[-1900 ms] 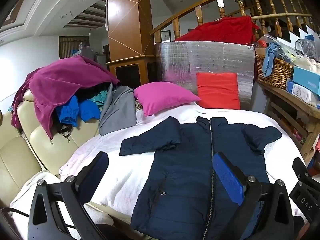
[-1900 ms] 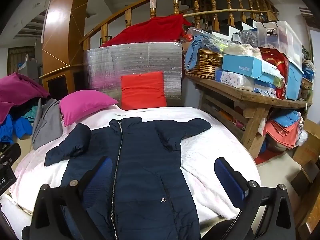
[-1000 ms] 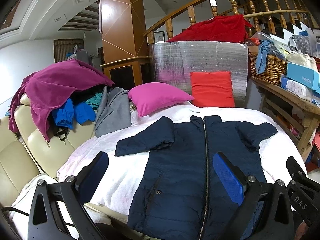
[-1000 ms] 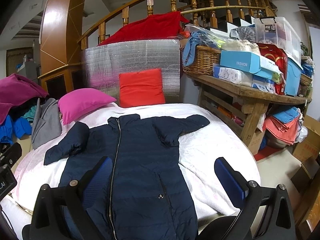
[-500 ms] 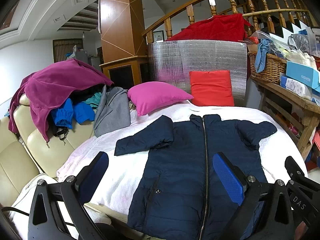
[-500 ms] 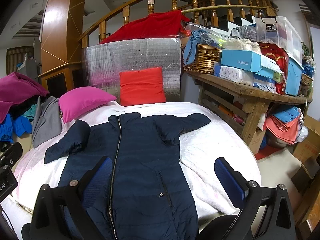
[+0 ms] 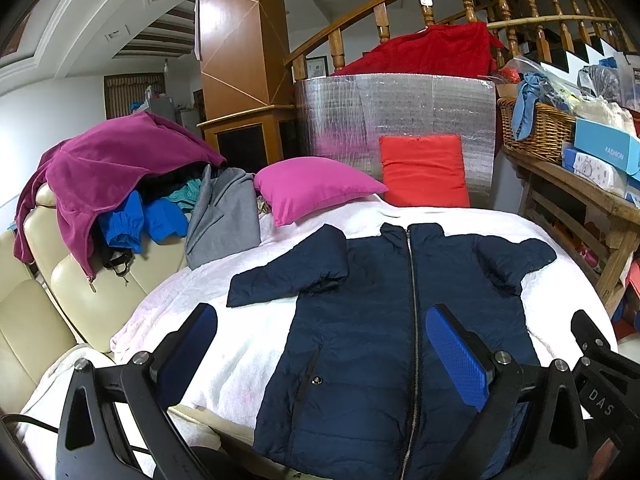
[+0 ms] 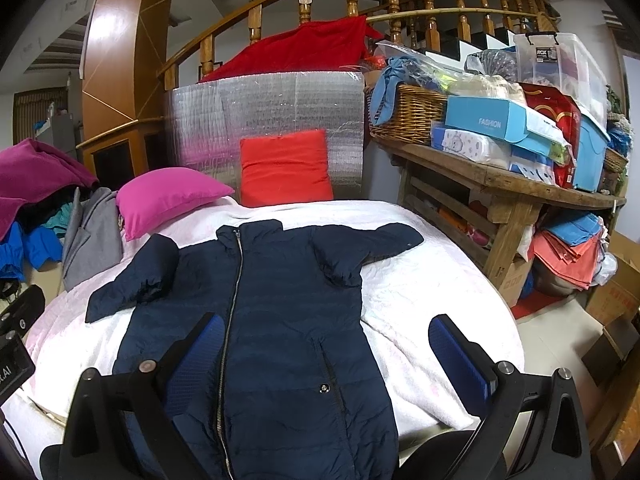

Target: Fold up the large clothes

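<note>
Lying flat and zipped on a white-covered bed, a navy puffer coat runs lengthwise away from both grippers, hem at the near edge, collar toward the pillows. Left gripper and right gripper hover wide apart and empty above the hem, each nearer its own sleeve.

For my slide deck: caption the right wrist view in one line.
Open right gripper hovers over a zipped navy puffer coat laid flat on a white blanket, sleeves spread.
</note>
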The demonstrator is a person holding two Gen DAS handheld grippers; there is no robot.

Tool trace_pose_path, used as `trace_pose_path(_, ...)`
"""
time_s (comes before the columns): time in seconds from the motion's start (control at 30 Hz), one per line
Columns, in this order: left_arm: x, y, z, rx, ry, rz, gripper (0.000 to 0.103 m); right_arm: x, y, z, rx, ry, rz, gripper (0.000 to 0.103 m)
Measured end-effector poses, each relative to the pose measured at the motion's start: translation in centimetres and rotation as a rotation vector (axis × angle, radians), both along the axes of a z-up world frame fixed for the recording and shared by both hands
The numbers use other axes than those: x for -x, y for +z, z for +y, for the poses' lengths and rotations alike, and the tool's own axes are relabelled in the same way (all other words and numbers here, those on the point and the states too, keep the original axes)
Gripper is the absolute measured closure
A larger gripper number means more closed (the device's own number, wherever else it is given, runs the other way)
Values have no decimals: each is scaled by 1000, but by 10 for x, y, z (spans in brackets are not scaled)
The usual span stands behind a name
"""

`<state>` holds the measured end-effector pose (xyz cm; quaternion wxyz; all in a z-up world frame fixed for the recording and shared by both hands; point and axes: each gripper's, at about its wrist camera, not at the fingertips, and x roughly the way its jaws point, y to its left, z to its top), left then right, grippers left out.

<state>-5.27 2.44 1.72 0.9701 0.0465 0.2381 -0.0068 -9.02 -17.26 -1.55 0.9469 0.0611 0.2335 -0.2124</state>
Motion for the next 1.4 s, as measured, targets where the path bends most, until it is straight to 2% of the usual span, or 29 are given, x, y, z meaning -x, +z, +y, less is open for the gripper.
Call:
trace_pose_path(0.43, -40, -15, -7, -2, 0, 33, 0, -38, -6, -21, -2, -41, 43, 0)
trace_pose_path(0.63, -66, -23, -15, -10, 1, 45, 0, -61, -14, -36, 34, -63, 66, 0)
trace_pose_path(0.87, -101, -41, -26, -24, 5, 77, 0, -96, -27, -68, -46, -104, 60, 0)
trace_pose_path(1.03, -133, -55, -33, -4, 8, 101, 0, -122, -36, -84, -48, -113, 63, 0)
trace_pose_path(1.13, -160, -67, -38, 38, -15, 114, 0, -139, -41, -96, -56, -91, 42, 0)
trace_pose_path(1.27, -215, -101, -38, 156, -47, 221, 0, -174, -60, -147, -223, 24, -15, 0)
trace_pose_path(1.33, -236, -127, -35, 186, -14, 275, 0, -192, -75, -182, -332, 46, -24, 0)
trace_pose_path(1.4, -250, -154, -27, 183, 64, 306, 0, -212, -99, -226, -475, 33, -26, 0)
